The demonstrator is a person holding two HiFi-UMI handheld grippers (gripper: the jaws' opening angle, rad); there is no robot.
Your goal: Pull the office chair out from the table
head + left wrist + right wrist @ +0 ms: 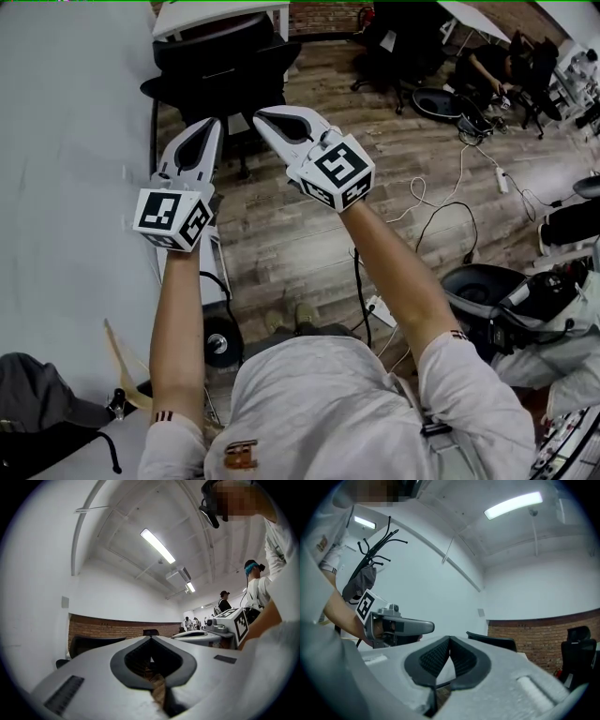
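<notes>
Head view, left gripper (212, 124) and right gripper (262, 117) raised side by side, jaws pressed together, empty, black office chair (220, 66) beyond their tips, clear of both, against white table (192, 16).

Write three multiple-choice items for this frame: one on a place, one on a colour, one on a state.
1. Where is the office chair in the head view?
A. at the top, ahead of the left hand-held gripper and the right hand-held gripper
B. at the bottom edge
C. at the far right edge

2. What colour is the office chair?
A. red
B. black
C. white

3. How do the jaws stand?
A. both pairs wide apart
B. left pair shut on the chair
C. both pairs shut, holding nothing

Key: 1 A, the chair stands past both sets of tips. 2 B, its seat and back are black. 3 C, each gripper view shows the pads together with nothing between them.
</notes>
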